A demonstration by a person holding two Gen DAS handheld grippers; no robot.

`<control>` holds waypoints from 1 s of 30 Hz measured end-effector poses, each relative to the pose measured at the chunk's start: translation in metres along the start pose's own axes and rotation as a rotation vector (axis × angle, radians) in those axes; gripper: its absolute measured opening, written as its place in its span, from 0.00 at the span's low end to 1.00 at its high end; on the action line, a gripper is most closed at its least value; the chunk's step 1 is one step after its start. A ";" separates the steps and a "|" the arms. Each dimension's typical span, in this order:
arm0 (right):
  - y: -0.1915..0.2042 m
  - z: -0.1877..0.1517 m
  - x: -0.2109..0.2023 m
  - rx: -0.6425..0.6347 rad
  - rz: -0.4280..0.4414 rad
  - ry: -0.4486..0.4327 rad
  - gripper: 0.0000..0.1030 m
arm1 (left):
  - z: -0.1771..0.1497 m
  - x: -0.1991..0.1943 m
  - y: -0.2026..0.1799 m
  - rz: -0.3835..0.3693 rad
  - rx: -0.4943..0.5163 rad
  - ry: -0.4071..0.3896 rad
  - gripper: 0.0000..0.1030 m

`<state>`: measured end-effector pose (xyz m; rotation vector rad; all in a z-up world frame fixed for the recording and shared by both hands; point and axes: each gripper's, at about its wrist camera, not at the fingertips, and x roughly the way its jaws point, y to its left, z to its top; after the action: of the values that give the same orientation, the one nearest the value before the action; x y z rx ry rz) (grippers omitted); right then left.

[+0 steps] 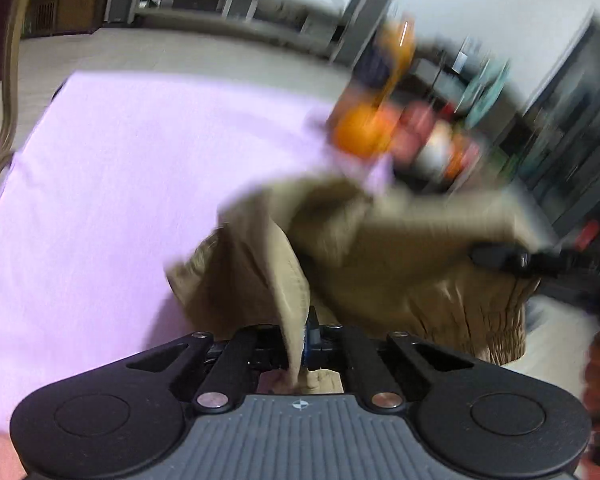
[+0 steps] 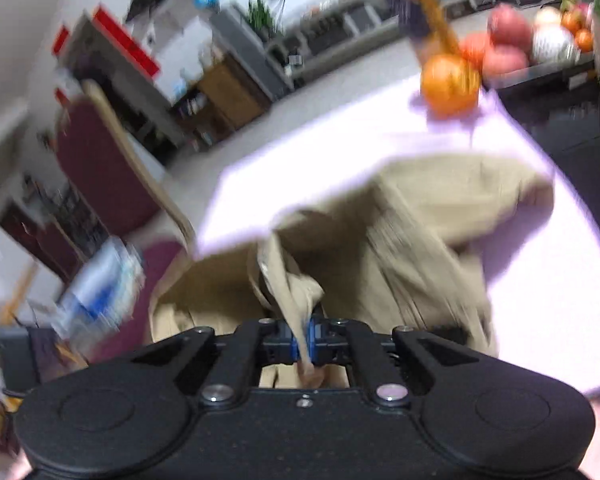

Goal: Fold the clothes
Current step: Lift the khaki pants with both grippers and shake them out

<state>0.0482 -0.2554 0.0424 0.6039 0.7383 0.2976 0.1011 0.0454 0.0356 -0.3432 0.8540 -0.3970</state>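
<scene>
A tan garment (image 1: 380, 256) with a gathered elastic waistband hangs lifted over a table with a lilac cloth (image 1: 120, 184). My left gripper (image 1: 302, 340) is shut on a fold of its edge. My right gripper (image 2: 306, 340) is shut on another edge of the same tan garment (image 2: 400, 240), above the lilac cloth (image 2: 540, 300). The right gripper's fingers (image 1: 500, 258) show in the left wrist view, clamped on the fabric at the right. Both views are blurred by motion.
An orange ball-shaped ornament (image 1: 360, 130) stands at the far edge of the table, with a tray of fruit (image 2: 536, 44) behind it. A dark red chair (image 2: 100, 168) stands off the table's left side. Shelves line the far walls.
</scene>
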 end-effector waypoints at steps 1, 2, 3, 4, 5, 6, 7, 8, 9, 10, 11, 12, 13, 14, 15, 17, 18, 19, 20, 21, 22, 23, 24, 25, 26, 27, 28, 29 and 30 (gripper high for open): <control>0.008 0.020 -0.019 0.009 0.020 -0.032 0.05 | 0.019 -0.021 0.002 -0.063 -0.042 -0.049 0.02; 0.016 0.039 -0.037 0.017 0.041 -0.065 0.05 | 0.037 -0.043 0.005 -0.126 -0.084 -0.099 0.02; 0.025 0.058 -0.058 0.025 0.066 -0.101 0.05 | 0.055 -0.065 0.007 -0.186 -0.123 -0.150 0.02; 0.036 0.076 -0.078 0.032 0.093 -0.138 0.05 | 0.068 -0.087 0.006 -0.231 -0.146 -0.212 0.02; 0.044 0.092 -0.098 0.034 0.144 -0.182 0.05 | 0.081 -0.110 0.006 -0.274 -0.168 -0.276 0.02; 0.055 0.105 -0.118 0.023 0.184 -0.240 0.05 | 0.090 -0.131 0.006 -0.310 -0.189 -0.344 0.02; 0.067 0.116 -0.139 0.008 0.217 -0.301 0.05 | 0.095 -0.152 0.007 -0.351 -0.215 -0.409 0.02; 0.078 0.125 -0.158 -0.008 0.252 -0.362 0.05 | 0.100 -0.171 0.009 -0.393 -0.241 -0.473 0.02; 0.084 0.131 -0.170 0.002 0.293 -0.405 0.05 | 0.100 -0.186 0.013 -0.436 -0.277 -0.528 0.03; 0.089 0.135 -0.180 0.019 0.336 -0.442 0.05 | 0.096 -0.191 0.017 -0.456 -0.325 -0.543 0.03; 0.090 0.139 -0.181 0.051 0.371 -0.451 0.05 | 0.093 -0.197 0.021 -0.477 -0.373 -0.557 0.03; 0.091 0.141 -0.172 0.075 0.357 -0.423 0.06 | 0.090 -0.201 0.025 -0.490 -0.419 -0.565 0.03; 0.092 0.142 -0.161 0.095 0.329 -0.387 0.06 | 0.087 -0.196 0.025 -0.452 -0.449 -0.528 0.02; 0.093 0.145 -0.150 0.106 0.282 -0.343 0.05 | 0.086 -0.190 0.029 -0.429 -0.490 -0.467 0.01; 0.093 0.148 -0.139 0.116 0.230 -0.295 0.05 | 0.085 -0.185 0.034 -0.412 -0.531 -0.408 0.01; 0.094 0.157 -0.126 0.153 0.214 -0.247 0.05 | 0.085 -0.186 0.051 -0.470 -0.611 -0.372 0.01; 0.097 0.163 -0.125 0.161 0.223 -0.243 0.05 | 0.085 -0.193 0.054 -0.502 -0.627 -0.415 0.01; 0.104 0.167 -0.129 0.139 0.227 -0.265 0.05 | 0.084 -0.206 0.057 -0.546 -0.634 -0.475 0.01; 0.113 0.170 -0.135 0.101 0.240 -0.302 0.05 | 0.080 -0.215 0.055 -0.603 -0.635 -0.537 0.01; 0.122 0.173 -0.144 0.065 0.272 -0.337 0.05 | 0.077 -0.220 0.050 -0.650 -0.626 -0.589 0.01; 0.131 0.176 -0.154 0.031 0.308 -0.370 0.05 | 0.074 -0.226 0.045 -0.692 -0.617 -0.639 0.02; 0.138 0.176 -0.162 -0.002 0.331 -0.400 0.05 | 0.070 -0.229 0.039 -0.698 -0.606 -0.663 0.02; 0.145 0.176 -0.170 -0.036 0.350 -0.430 0.05 | 0.067 -0.228 0.031 -0.676 -0.593 -0.653 0.02; 0.147 0.175 -0.173 -0.052 0.357 -0.449 0.05 | 0.063 -0.227 0.023 -0.653 -0.584 -0.637 0.02; 0.149 0.174 -0.175 -0.062 0.361 -0.466 0.05 | 0.062 -0.219 0.020 -0.623 -0.598 -0.576 0.02; 0.144 0.171 -0.171 -0.045 0.339 -0.443 0.05 | 0.061 -0.211 0.017 -0.592 -0.611 -0.516 0.02; 0.138 0.167 -0.167 -0.020 0.310 -0.408 0.05 | 0.059 -0.204 0.015 -0.564 -0.625 -0.456 0.02; 0.132 0.164 -0.163 0.004 0.280 -0.372 0.05 | 0.053 -0.204 0.019 -0.561 -0.636 -0.414 0.02; 0.122 0.158 -0.163 0.036 0.265 -0.336 0.05 | 0.053 -0.209 0.019 -0.561 -0.622 -0.429 0.02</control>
<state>0.0386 -0.2975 0.2966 0.7653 0.3406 0.4160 0.0226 0.1671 0.1962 -1.2157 0.4264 -0.5435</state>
